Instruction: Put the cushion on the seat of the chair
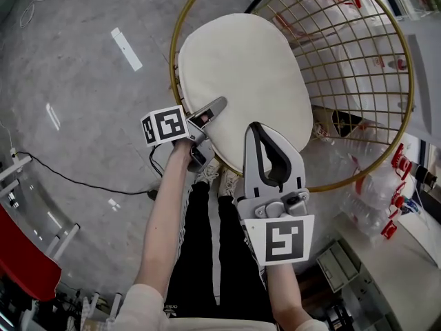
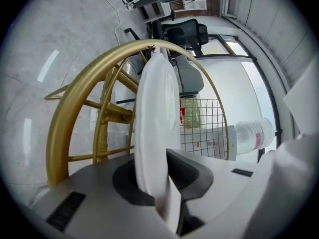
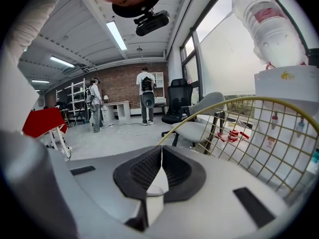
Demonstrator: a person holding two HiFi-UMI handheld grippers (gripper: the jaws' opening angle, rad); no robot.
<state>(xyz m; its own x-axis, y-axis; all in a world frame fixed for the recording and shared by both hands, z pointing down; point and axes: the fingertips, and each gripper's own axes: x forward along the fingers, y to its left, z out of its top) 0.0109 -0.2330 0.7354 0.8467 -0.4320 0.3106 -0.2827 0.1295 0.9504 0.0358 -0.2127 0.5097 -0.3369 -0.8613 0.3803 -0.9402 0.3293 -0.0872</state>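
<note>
A round cream cushion (image 1: 241,81) lies tilted over the gold wire chair (image 1: 409,81), covering the left part of its round frame. My left gripper (image 1: 219,106) is shut on the cushion's left edge. In the left gripper view the cushion (image 2: 157,113) stands edge-on between the pads, with the gold frame (image 2: 75,103) behind it. My right gripper (image 1: 257,127) rests over the cushion's near edge. In the right gripper view its jaws (image 3: 160,151) meet tip to tip with nothing visible between the tips, and the chair's rim (image 3: 239,102) curves to the right.
Clear water bottles with red caps (image 1: 368,202) lie by the chair at the right. A black cable (image 1: 69,179) runs over the grey floor, and a red object (image 1: 24,264) sits at the lower left. My legs (image 1: 207,254) are below the chair. People (image 3: 147,93) stand far off.
</note>
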